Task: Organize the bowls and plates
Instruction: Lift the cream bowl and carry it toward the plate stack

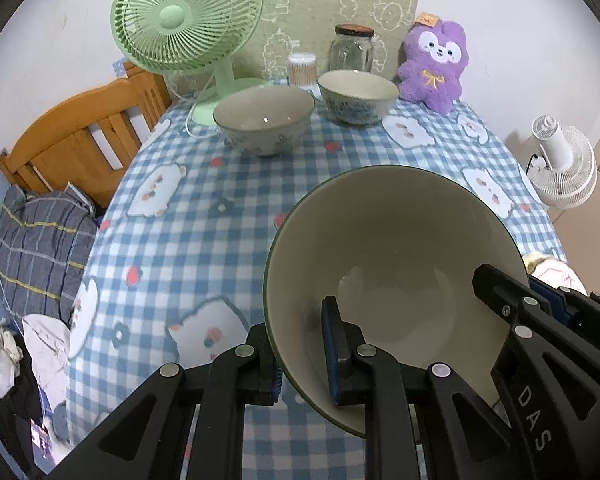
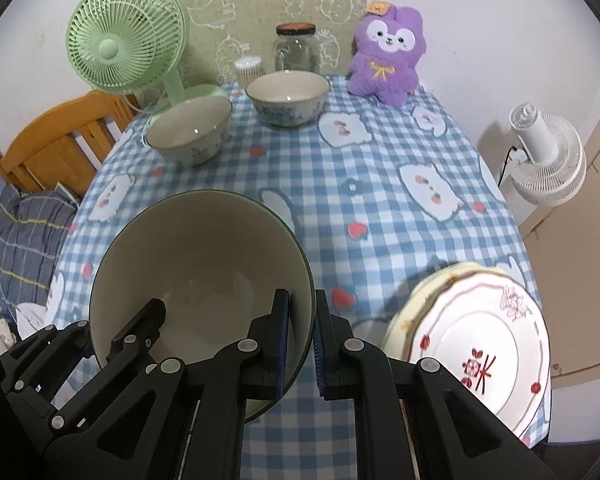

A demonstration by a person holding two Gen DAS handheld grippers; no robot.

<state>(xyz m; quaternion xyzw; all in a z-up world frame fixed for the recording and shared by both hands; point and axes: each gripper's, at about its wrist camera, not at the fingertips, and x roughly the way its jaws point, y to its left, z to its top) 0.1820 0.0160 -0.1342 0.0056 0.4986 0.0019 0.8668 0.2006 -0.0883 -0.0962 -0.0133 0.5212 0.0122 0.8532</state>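
Observation:
A large cream bowl with a dark green rim (image 1: 396, 264) is held between both grippers above the near table edge; it also shows in the right wrist view (image 2: 204, 272). My left gripper (image 1: 300, 354) is shut on its left rim. My right gripper (image 2: 302, 336) is shut on its right rim and also shows in the left wrist view (image 1: 512, 300). Two patterned bowls stand at the back: one on the left (image 1: 264, 120), one on the right (image 1: 358, 96). A stack of plates (image 2: 476, 344) with a floral top plate lies at the near right.
The table has a blue checked cloth (image 2: 360, 168). At the back stand a green fan (image 1: 188, 20), a glass jar (image 1: 352, 48), a cotton swab tub (image 1: 302, 68) and a purple plush (image 1: 436, 64). A wooden bed frame (image 1: 80, 132) is left, a white fan (image 2: 548, 156) right.

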